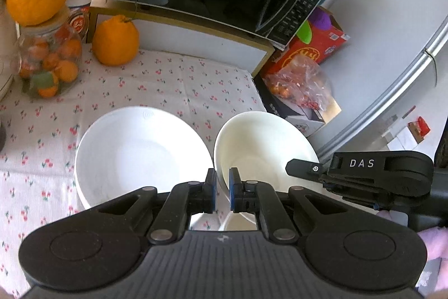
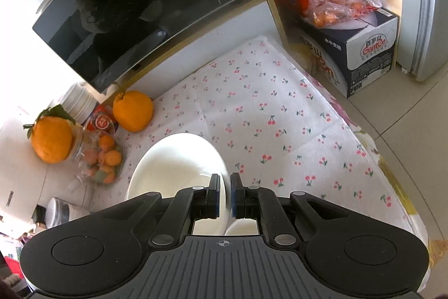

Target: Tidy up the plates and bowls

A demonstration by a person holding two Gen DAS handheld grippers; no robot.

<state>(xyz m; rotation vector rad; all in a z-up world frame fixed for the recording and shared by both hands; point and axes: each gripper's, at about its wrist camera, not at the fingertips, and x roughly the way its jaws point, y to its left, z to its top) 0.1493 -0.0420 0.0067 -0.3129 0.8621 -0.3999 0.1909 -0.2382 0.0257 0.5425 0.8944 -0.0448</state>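
Both your left gripper [image 1: 222, 191] and right gripper [image 2: 224, 194] clamp one white bowl [image 1: 266, 147]; lift it level toward the plate [image 1: 140, 156].

Both grippers [image 1: 222, 194] [image 2: 224, 196]: matte black linkages w/ silver pivot pins, blue jaw pads, ribbed base.

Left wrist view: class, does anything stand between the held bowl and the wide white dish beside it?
Nothing visible does. The bowl, its rim in the left gripper, is right beside the dish; only cherry-print cloth shows between them, and the dish looks empty.
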